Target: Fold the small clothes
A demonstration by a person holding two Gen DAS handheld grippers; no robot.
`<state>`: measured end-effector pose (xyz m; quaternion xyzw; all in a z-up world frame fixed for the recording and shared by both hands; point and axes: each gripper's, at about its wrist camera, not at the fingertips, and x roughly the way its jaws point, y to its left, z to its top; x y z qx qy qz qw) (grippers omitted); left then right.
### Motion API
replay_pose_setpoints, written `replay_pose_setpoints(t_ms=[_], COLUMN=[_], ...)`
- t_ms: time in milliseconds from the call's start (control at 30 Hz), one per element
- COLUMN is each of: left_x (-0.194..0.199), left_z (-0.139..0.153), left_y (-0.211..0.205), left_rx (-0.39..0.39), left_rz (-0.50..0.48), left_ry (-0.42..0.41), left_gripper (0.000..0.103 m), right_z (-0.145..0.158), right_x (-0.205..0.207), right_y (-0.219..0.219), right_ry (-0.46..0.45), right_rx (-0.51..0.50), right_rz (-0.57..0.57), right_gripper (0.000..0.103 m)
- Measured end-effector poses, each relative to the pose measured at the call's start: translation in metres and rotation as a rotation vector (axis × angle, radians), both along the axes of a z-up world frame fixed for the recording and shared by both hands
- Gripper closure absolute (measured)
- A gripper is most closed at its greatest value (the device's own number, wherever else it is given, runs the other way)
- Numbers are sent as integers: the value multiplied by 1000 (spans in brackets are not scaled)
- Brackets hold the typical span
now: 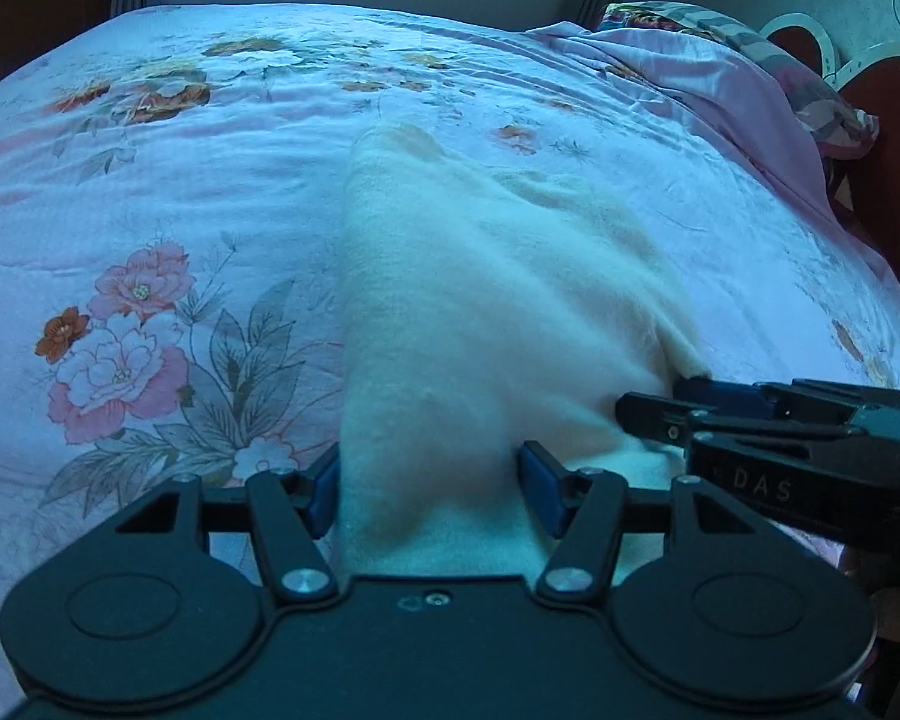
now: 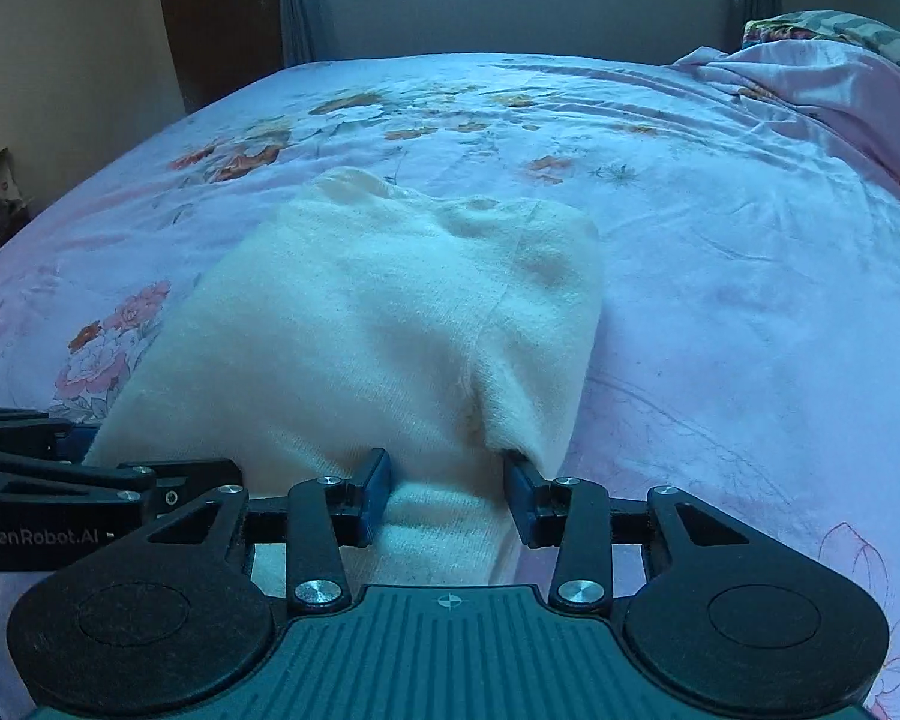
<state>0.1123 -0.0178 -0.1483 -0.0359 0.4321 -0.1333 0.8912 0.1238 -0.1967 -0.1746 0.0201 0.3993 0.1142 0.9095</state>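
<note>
Cream knit garment (image 1: 480, 312) lies on the floral bedsheet (image 1: 150, 192), its far end resting flat toward the middle of the bed and its near end drawn up between my two grippers. My left gripper (image 1: 429, 489) has its blue pads set on either side of a thick bunch of the fabric; the left pad touches the cloth, but a gap shows at the right pad, so I record the jaws as parted and not clamped. My right gripper (image 2: 447, 495) stands narrower, both pads pressed into a gathered fold of the same garment, which I record as a grip. In the left wrist view the right gripper enters from the right edge, just beside the left one. A crumpled pink blanket (image 2: 810, 84) and a patterned pillow (image 1: 768, 54) sit at the bed's far right, well apart from the garment.
</note>
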Motion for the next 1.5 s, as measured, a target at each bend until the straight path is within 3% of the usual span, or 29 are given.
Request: replay_pose_setpoints(t_ms=[200, 333, 433, 567, 633, 700, 900, 967, 1000, 1067, 1367, 1500], left_x=[-22, -26, -29, -40, -42, -45, -64, -73, -78, -89, -138, -163], left_z=[9, -1, 3, 15, 14, 12, 37, 48, 54, 64, 97, 115], left_y=[-9, -12, -13, -15, -18, -24, -25, -28, -30, -35, -49, -45], left_rx=[70, 81, 96, 93, 98, 134, 113, 108, 112, 117, 174, 187], left_rz=[0, 13, 23, 34, 39, 37, 52, 47, 50, 46, 30, 42], left_ry=[-13, 11, 15, -2, -5, -1, -31, -46, -55, -74, -150, -205], left_gripper=[40, 37, 37, 31, 30, 31, 25, 18, 11, 6, 2, 2], right_z=[29, -1, 3, 24, 6, -1, 37, 50, 56, 69, 110, 123], right_x=[-48, -55, -59, -76, -72, -75, -106, -120, -127, -141, -197, -219], right_y=[7, 7, 2, -2, 0, -8, -25, -29, -33, -39, -48, -49], right_ry=[-114, -4, 12, -72, 17, 36, -34, -62, -76, -99, -195, -222], right_rx=[4, -35, -5, -23, -70, -33, 55, 73, 89, 128, 197, 231], right_rz=[16, 2, -29, -42, -35, -53, -63, -57, -58, -71, -64, -56], right_gripper=[62, 62, 62, 62, 62, 62, 62, 61, 59, 36, 34, 21])
